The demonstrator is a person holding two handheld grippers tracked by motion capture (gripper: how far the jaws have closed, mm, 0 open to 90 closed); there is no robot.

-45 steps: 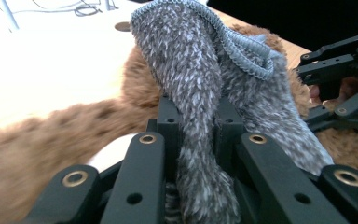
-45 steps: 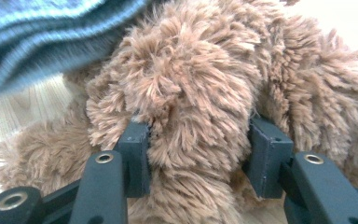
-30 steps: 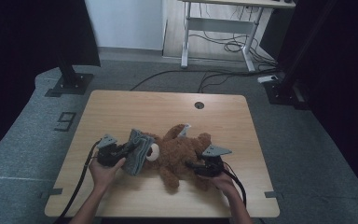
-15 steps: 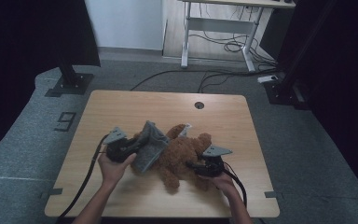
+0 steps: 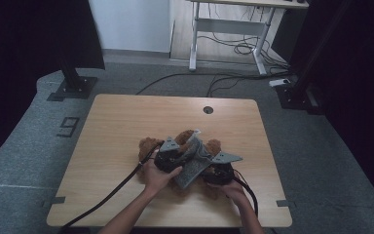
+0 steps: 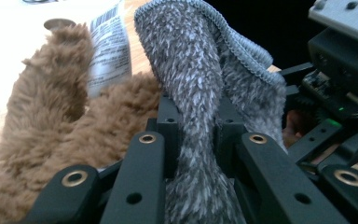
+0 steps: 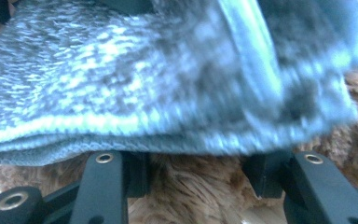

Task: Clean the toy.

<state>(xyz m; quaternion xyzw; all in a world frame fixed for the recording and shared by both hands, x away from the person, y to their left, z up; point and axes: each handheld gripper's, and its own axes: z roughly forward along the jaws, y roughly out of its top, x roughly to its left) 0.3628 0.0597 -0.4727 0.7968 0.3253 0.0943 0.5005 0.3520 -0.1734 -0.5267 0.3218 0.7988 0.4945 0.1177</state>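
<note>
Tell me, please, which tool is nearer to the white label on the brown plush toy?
Left. The left tool, shut on the grey cloth, sits just beside the white label. The right tool is farther back, its jaws around the brown plush toy's fur under the cloth.

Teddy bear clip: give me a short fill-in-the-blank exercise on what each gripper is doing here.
1. The left gripper is shut on the grey ____.
2. The brown teddy bear lies on the ____ table.
3. The right gripper has brown ____ between its jaws.

Missing words: cloth; wooden; fur
</note>
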